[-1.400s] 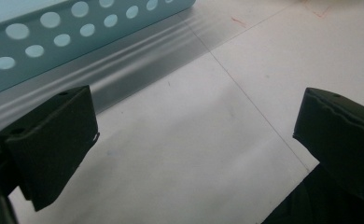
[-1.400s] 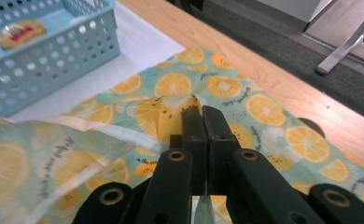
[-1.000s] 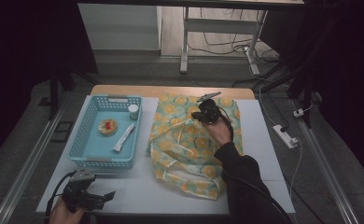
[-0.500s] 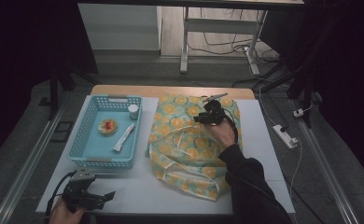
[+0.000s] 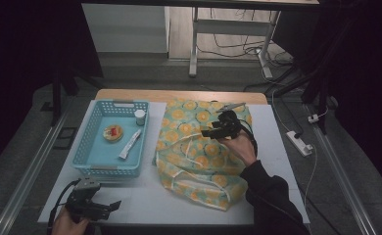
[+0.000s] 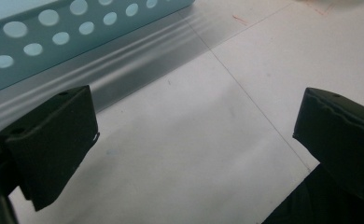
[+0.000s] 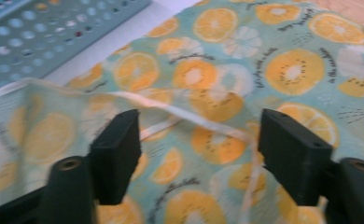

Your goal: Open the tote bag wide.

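My right fingers (image 5: 213, 131) hover spread wide over the fruit-print cloth (image 5: 199, 152), empty, with its white tie strings (image 7: 180, 116) lying just below them. The cloth lies rumpled on the bench (image 5: 277, 147), right of the blue basket (image 5: 93, 161), one edge folded over and the near end bunched. So I judge the work on it barely begun: nothing is gripped yet, and the smoothing or folding is all ahead. My left fingers (image 5: 111, 205) rest apart and empty at the bench's near corner, beside the basket wall (image 6: 54, 23).
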`<state>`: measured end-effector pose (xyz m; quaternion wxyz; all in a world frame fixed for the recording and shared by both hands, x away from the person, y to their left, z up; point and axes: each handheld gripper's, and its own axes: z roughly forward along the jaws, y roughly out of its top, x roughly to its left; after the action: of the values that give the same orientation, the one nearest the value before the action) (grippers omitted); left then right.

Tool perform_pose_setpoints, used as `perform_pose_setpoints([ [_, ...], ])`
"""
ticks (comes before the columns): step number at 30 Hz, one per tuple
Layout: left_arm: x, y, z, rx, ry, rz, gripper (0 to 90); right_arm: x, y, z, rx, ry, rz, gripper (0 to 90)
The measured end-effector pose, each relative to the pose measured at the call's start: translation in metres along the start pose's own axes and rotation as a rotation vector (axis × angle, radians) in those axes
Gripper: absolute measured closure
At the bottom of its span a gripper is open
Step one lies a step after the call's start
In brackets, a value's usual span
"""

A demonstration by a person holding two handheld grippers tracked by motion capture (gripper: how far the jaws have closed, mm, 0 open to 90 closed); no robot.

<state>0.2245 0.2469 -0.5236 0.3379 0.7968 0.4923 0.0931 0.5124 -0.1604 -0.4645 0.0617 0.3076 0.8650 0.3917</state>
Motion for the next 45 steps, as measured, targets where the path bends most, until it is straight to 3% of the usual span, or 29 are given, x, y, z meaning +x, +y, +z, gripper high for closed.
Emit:
perform_pose_setpoints([
  [5,0.0,0.0,0.0,0.003,0.0,0.003,0.0,0.013,-0.007,-0.008,-0.005,0.019,-0.035,16.6],
  [6,0.0,0.0,0.0,0.003,0.0,0.003,0.0,0.021,-0.01,-0.011,-0.005,-0.003,-0.073,8.8],
  [9,0.0,0.0,0.0,0.003,0.001,0.005,0.0,0.032,-0.014,-0.013,-0.003,-0.058,-0.12,0.0],
  [12,0.0,0.0,0.0,0.003,0.001,0.005,0.0,0.038,-0.018,-0.016,-0.012,-0.069,-0.145,0.0],
  [15,0.0,0.0,0.0,0.003,0.001,0.005,0.0,0.045,-0.027,-0.019,0.004,-0.041,-0.154,0.0],
  [26,-0.001,0.0,0.0,0.001,0.0,0.007,0.0,0.057,-0.056,-0.019,0.076,0.002,-0.151,0.0],
  [37,0.0,0.0,0.0,-0.003,-0.004,0.004,0.0,0.065,-0.083,0.002,0.176,0.0,-0.2,0.0],
  [40,0.0,0.0,0.0,-0.005,-0.008,0.001,0.0,0.069,-0.089,0.011,0.217,-0.012,-0.234,0.0],
  [41,0.0,0.0,0.0,-0.006,-0.008,0.0,0.0,0.07,-0.09,0.011,0.208,-0.016,-0.238,0.0],
  [44,0.0,0.0,0.0,-0.005,-0.007,0.001,0.1,0.07,-0.089,0.01,0.201,-0.014,-0.241,5.9],
  [45,0.0,0.0,0.0,-0.005,-0.007,0.001,0.0,0.07,-0.088,0.008,0.19,-0.011,-0.239,15.4],
])
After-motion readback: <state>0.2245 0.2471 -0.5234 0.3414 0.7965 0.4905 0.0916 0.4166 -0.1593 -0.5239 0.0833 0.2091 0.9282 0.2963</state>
